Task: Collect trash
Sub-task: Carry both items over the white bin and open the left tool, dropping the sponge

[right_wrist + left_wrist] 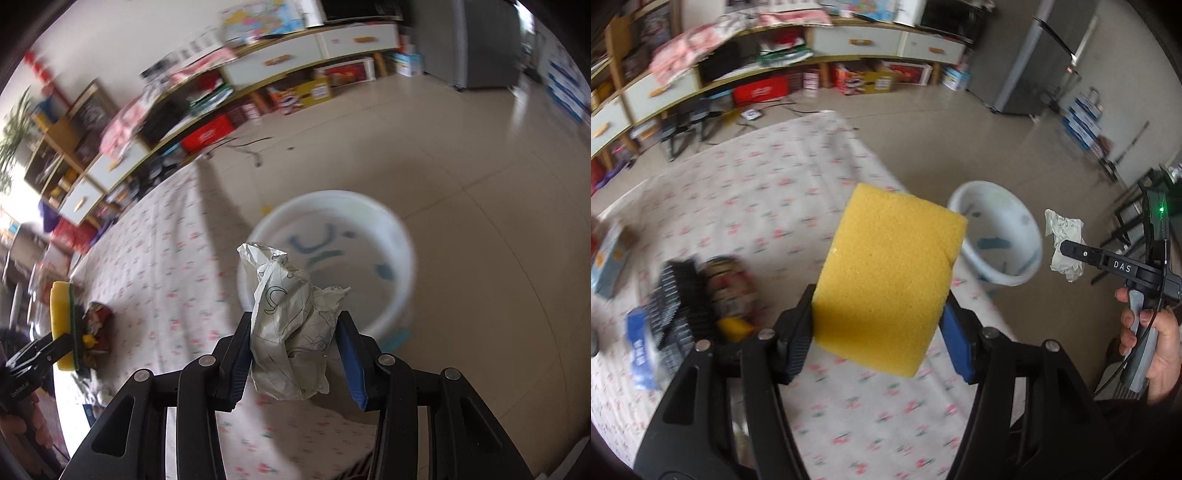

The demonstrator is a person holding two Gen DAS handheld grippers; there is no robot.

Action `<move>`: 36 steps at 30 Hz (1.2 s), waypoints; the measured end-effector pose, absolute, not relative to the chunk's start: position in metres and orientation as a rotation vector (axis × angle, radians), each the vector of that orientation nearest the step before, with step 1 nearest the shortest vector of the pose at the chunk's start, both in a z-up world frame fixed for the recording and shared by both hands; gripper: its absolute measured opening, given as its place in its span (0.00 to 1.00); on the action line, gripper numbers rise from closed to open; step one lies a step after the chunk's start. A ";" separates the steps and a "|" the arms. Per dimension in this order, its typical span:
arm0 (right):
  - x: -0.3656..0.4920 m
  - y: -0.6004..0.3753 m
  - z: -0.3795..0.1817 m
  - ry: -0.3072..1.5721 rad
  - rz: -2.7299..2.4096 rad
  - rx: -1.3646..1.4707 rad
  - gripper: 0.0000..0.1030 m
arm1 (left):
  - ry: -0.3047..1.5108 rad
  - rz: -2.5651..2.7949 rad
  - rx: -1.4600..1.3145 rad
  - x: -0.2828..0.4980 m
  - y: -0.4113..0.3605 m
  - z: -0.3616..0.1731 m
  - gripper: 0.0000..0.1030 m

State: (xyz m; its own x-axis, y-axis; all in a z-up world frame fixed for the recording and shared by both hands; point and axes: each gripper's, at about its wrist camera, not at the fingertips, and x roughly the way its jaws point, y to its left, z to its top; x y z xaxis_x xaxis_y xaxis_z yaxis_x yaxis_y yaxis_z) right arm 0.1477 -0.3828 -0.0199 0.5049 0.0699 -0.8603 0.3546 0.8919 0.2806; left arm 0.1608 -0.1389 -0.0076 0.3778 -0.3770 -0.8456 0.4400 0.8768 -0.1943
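Clamped on crumpled paper (291, 325), right gripper (295, 354) nearer white bin (402, 236) just ahead-below; left gripper (879, 332) pinching sponge (886, 277).

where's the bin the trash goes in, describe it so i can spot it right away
Find the table under the floral cloth; off its edge, down on the tiled floor, stands a round white bin with blue markings inside. The right tongs, holding crumpled paper, hang by its rim. It is the only open white tub there; everything else near it lies on the cloth.
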 end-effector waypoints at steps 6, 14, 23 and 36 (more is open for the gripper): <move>0.127 -0.422 -0.025 1.022 -0.235 0.510 0.43 | 1.082 -0.595 0.111 0.162 -0.205 -0.019 0.62; 0.114 -0.447 -0.030 1.014 -0.269 0.543 0.44 | 1.090 -0.664 0.154 0.169 -0.277 -0.034 0.62; 0.116 -0.450 -0.033 1.017 -0.274 0.562 0.45 | 1.065 -0.684 0.135 0.178 -0.300 -0.044 0.69; 0.128 -0.446 -0.034 1.020 -0.271 0.555 0.46 | 1.054 -0.655 0.152 0.172 -0.271 -0.035 0.80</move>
